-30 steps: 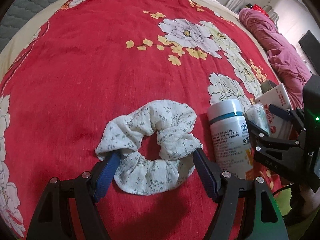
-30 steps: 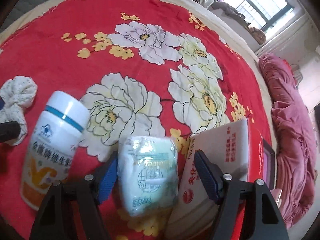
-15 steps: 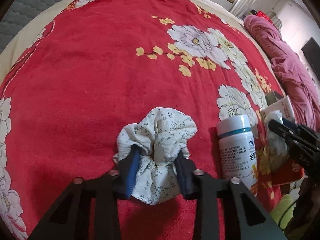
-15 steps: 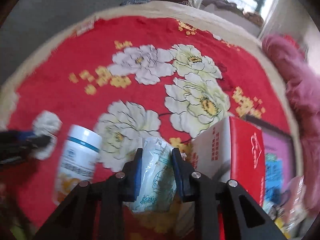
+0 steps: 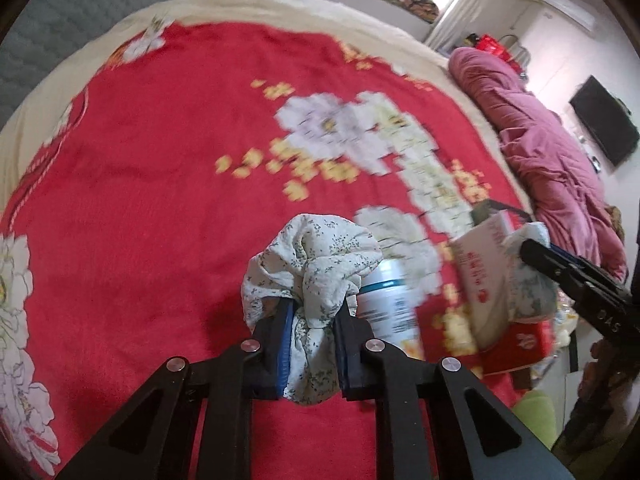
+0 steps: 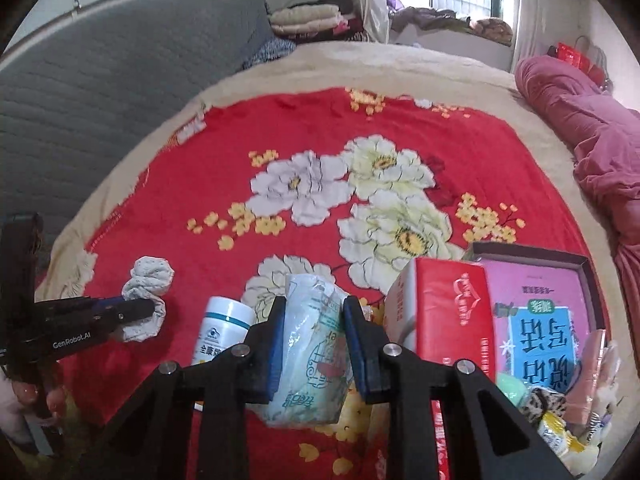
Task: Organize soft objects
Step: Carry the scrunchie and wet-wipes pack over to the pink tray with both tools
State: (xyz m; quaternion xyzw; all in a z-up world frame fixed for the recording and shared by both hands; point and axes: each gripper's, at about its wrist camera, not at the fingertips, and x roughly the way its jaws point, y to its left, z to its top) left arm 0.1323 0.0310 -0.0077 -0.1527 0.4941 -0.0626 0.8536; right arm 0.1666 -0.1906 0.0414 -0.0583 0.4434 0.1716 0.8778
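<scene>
My left gripper (image 5: 311, 320) is shut on a white floral scrunchie (image 5: 316, 264), bunched between the blue pads and lifted off the red flowered blanket (image 5: 160, 160). It also shows in the right wrist view (image 6: 148, 284), at the tip of the left gripper (image 6: 154, 308). My right gripper (image 6: 314, 316) is shut on a soft pale-green tissue pack (image 6: 314, 352) and holds it above the blanket. In the left wrist view the right gripper (image 5: 528, 250) holds that pack (image 5: 528, 280) at the right.
A white pill bottle (image 6: 224, 332) lies on the blanket between the grippers. A red and white carton (image 6: 448, 320) and an open box with a pink and blue book (image 6: 544, 320) sit right. A pink quilt (image 6: 592, 148) lies far right; small items (image 6: 560, 420) at lower right.
Both grippers closed, the left on the scrunchie, the right on the tissue pack. Both have since lifted their loads off the blanket, and the views now tilt up toward the room.
</scene>
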